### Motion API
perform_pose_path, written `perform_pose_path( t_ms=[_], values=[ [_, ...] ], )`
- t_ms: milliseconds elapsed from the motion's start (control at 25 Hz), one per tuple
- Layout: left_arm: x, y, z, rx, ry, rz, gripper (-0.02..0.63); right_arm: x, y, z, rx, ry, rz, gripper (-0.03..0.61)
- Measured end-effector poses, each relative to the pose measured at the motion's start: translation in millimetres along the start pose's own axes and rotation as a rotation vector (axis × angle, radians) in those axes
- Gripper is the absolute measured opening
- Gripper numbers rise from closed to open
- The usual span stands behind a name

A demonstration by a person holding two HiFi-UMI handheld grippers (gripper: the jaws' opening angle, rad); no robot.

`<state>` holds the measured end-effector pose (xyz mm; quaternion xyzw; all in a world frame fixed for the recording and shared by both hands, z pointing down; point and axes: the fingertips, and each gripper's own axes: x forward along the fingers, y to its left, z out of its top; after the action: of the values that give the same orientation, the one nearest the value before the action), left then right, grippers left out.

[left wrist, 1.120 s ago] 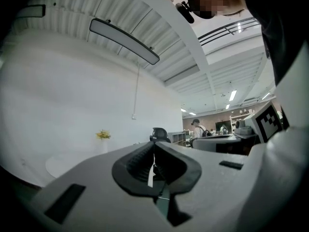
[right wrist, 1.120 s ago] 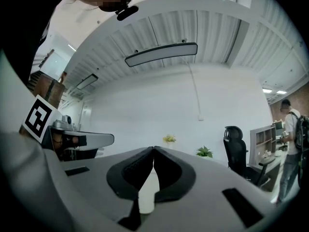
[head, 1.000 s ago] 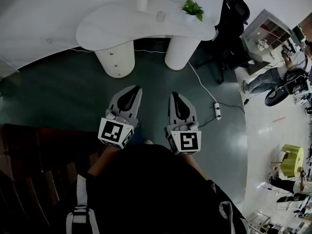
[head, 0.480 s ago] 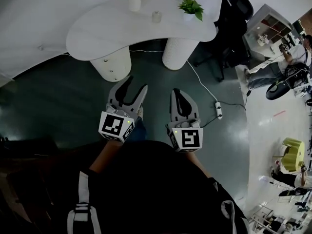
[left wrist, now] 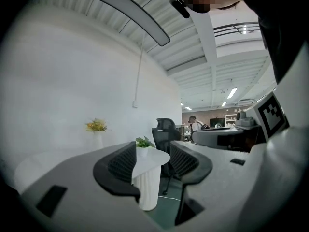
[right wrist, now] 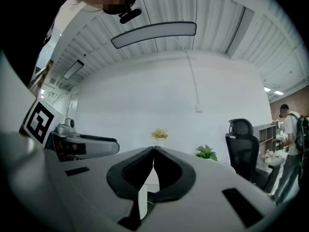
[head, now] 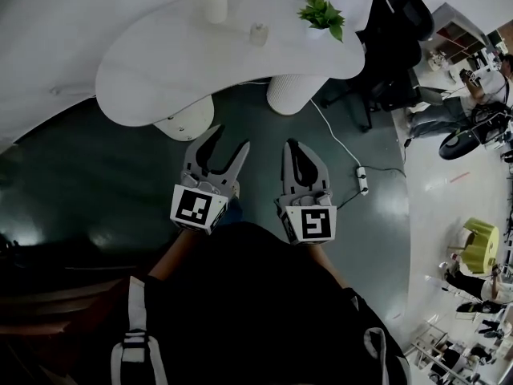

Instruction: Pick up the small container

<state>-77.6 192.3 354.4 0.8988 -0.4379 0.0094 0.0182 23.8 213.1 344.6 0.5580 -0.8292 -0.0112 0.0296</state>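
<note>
Head view: a white table with a rounded top stands on ribbed pedestals on a dark floor. The small container sits on the tabletop between a vase of yellow flowers and a potted plant, well apart from both grippers. The left gripper and right gripper are held side by side over the floor, short of the table and pointing toward it.

Left gripper view: the jaws stand moderately apart, having just been opening, with nothing between them. The potted plant and one ribbed pedestal show through the gap. A black office chair stands beyond.

Right gripper view: the jaws meet tip to tip and hold nothing. The vase of yellow flowers shows just above the tips. The potted plant and office chair are to the right.
</note>
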Motion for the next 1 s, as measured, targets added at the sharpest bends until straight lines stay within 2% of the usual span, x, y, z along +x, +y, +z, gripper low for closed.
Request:
perform_pose_path(
  t_ms=[240,480,600,720,880,1000],
  values=[
    [35,41,-8,-0.02,0.06,-0.015,0.207,55,-4,-7,-0.008,0.03,0.0,0.023],
    [57,77,-14,-0.032,0.06,-0.056,0.209,92,0,-10,-0.014,0.051,-0.031,0.023],
    [61,86,-15,-0.052,0.072,-0.065,0.209,98,0,-9,-0.018,0.07,-0.042,0.023],
    [64,91,-15,-0.041,0.042,-0.08,0.209,102,1,-8,-0.023,0.078,-0.046,0.023],
    [66,96,-20,-0.087,0.073,-0.073,0.209,110,1,-7,-0.024,0.082,-0.049,0.023],
    [71,100,-19,-0.088,0.064,-0.081,0.209,116,1,-6,-0.029,0.078,-0.047,0.023]
  ],
)
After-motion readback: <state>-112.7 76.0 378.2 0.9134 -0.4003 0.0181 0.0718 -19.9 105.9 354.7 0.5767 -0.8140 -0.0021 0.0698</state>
